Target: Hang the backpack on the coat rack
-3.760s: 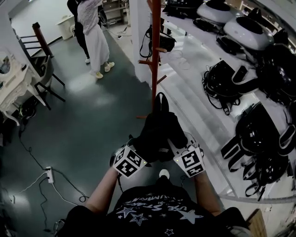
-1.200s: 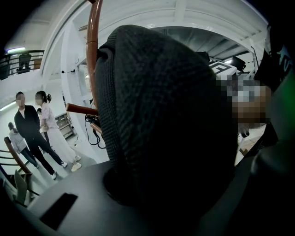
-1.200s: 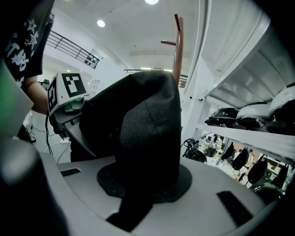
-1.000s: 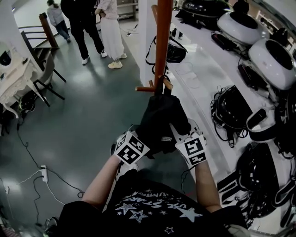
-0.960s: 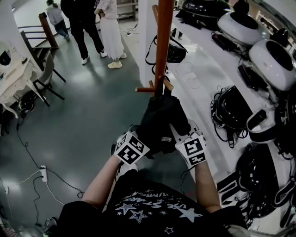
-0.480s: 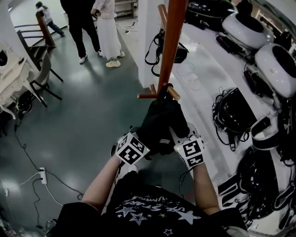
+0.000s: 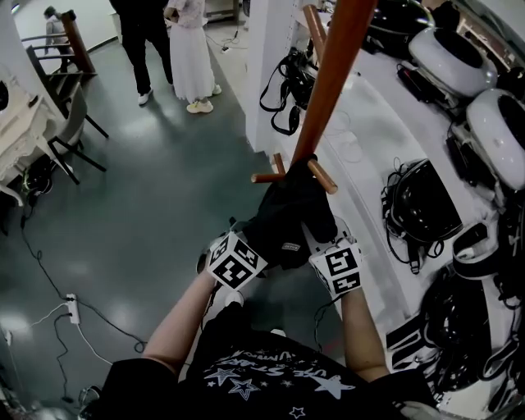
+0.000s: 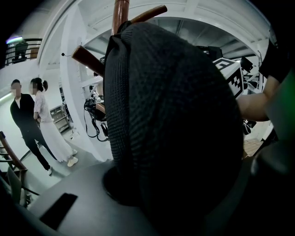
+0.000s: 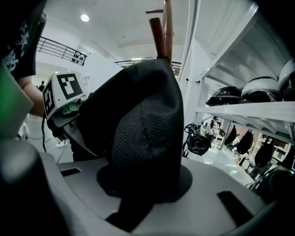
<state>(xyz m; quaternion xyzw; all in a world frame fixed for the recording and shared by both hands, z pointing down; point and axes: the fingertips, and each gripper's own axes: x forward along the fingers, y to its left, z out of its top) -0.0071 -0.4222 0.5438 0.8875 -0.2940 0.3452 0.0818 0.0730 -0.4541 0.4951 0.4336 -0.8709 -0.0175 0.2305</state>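
Observation:
The black backpack (image 7: 287, 215) hangs between my two grippers, right against the brown coat rack pole (image 7: 332, 74). Its top sits among the short pegs (image 7: 321, 177) on the pole; whether it is hooked over one I cannot tell. My left gripper (image 7: 239, 258) is shut on the bag's left side, and black mesh (image 8: 175, 129) fills the space between its jaws. My right gripper (image 7: 338, 267) is shut on the right side, with the mesh fabric (image 9: 143, 133) pinched in its jaws. In both gripper views the pole (image 8: 120, 11) (image 9: 167, 27) rises just behind the bag.
White shelves (image 7: 369, 123) with white helmets (image 7: 459, 57) and black headsets (image 7: 418, 205) run along the right. A white pillar (image 7: 267, 74) stands behind the rack. Two people (image 7: 189, 49) stand at the far left, near a chair (image 7: 70, 115). A power strip (image 7: 66, 303) and cables lie on the floor.
Both grippers and the backpack have moved in toward the pole. The bag's top, which was just below the pegs, now sits among them. Both grips are unchanged.

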